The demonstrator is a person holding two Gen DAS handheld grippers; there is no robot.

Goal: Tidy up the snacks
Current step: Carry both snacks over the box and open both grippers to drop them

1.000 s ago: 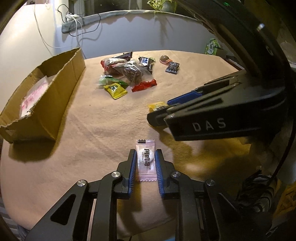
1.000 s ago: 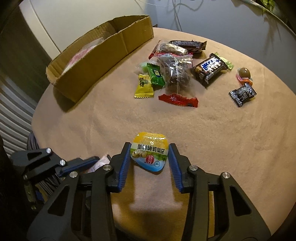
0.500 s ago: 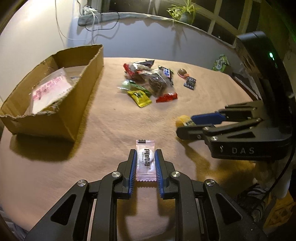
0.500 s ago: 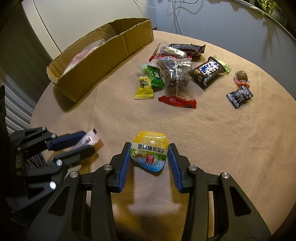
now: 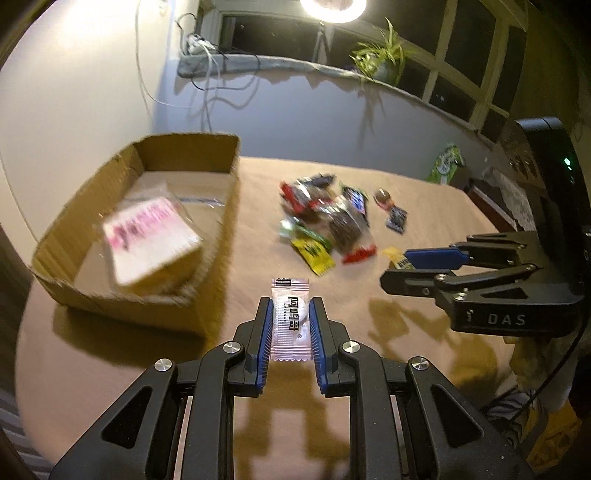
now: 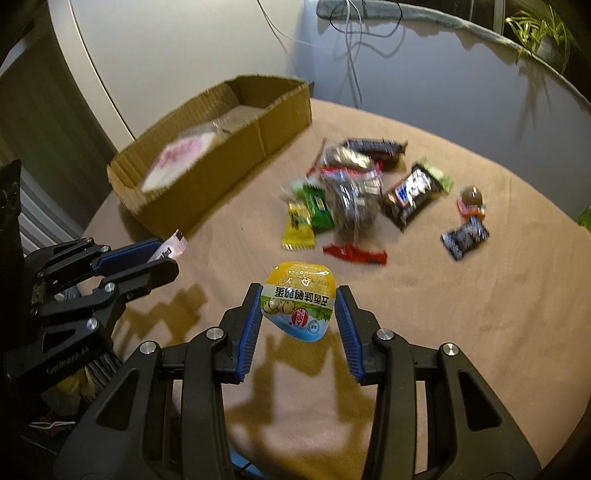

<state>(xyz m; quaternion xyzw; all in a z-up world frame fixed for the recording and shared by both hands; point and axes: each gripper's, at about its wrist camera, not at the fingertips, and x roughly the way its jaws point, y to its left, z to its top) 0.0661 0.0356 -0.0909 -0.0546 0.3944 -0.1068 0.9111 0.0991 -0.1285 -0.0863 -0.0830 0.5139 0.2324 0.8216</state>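
Both grippers are lifting off the tan tablecloth (image 5: pixel 424 206); the left gripper (image 5: pixel 290 325) swings toward the open cardboard box (image 5: pixel 207 295), the right gripper (image 6: pixel 298 314) rises.

A ring lamp (image 5: pixel 333 8) glows at the top of the left wrist view, above dark window panes (image 5: pixel 452 79). On the sill stands a potted spider plant (image 5: pixel 382 61) — its leaves trailing over the edge (the pot itself is dim). White cables (image 5: pixel 207 83) hang down the pale wall (image 6: pixel 424 70) from a power strip (image 5: pixel 197 43) at the sill's left end.
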